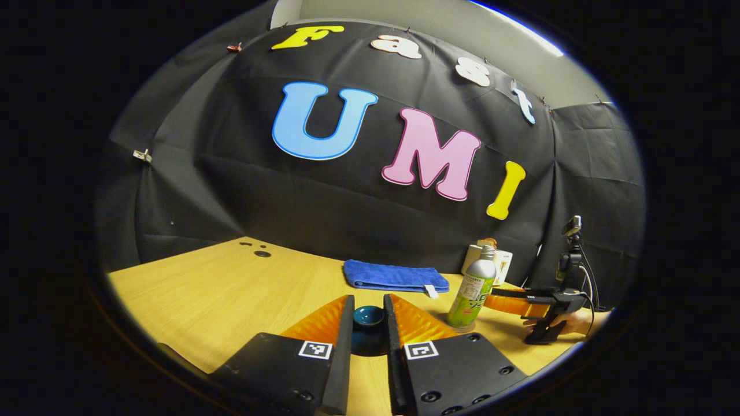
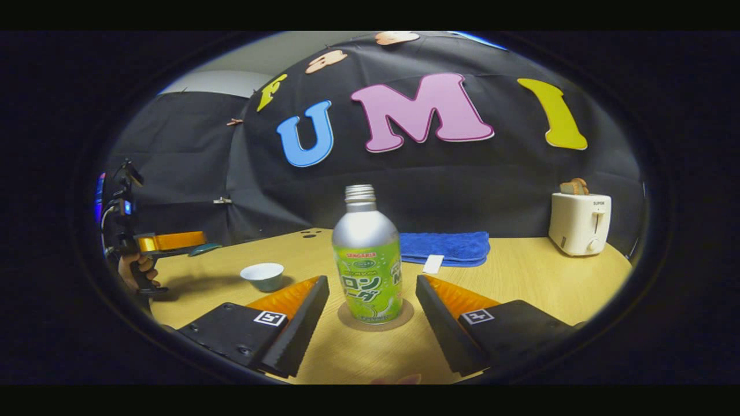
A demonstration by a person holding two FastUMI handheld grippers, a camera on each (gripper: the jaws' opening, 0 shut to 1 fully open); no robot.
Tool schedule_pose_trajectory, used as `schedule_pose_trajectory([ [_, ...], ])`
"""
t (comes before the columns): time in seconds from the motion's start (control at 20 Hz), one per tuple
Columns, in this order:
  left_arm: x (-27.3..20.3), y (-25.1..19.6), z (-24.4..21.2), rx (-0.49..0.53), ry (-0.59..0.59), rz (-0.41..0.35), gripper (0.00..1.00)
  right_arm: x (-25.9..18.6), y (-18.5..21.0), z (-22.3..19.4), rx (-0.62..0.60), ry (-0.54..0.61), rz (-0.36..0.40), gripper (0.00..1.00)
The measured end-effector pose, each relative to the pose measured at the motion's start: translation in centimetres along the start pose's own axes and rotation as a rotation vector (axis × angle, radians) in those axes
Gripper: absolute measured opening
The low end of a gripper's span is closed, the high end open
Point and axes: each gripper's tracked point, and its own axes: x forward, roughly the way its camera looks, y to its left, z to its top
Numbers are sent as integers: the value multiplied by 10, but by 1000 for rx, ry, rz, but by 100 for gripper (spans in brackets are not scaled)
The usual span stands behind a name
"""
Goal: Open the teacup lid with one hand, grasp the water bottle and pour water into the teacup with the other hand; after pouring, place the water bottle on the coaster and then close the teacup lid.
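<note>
The green and silver water bottle stands upright on a round coaster. My right gripper is open, one finger on each side of the bottle with a gap on both sides. A pale teacup sits uncovered on the table to the left. My left gripper is shut on the dark teal lid, held above the table. In the right gripper view the left gripper hovers at far left with the lid at its tip. In the left gripper view the bottle is at right.
A folded blue towel lies at the back of the wooden table. A white toaster stands at the back right. A hand holds the right gripper beside the bottle. Small holes mark the far left tabletop.
</note>
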Motion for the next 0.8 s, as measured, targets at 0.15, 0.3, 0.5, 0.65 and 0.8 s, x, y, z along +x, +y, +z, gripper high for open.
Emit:
schedule_pose_trajectory([
  [0.15, 24, -3, -4, 8, 17, -9, 31, -20, 3, 5, -42, -46, -14, 94],
  [0.3, 45, -4, -16, 48, 53, -5, 31, -38, -7, 4, -49, -63, -87, 94],
  [0.5, 63, -11, -36, 114, 122, -13, 31, -50, -13, 6, -48, -67, -138, 94],
  [0.65, 69, -13, -41, 153, 135, -4, 34, -51, -12, 5, -48, -66, -139, 94],
  [0.8, 79, -11, -54, 187, 175, 12, 31, -50, -10, 5, -47, -66, -132, 94],
])
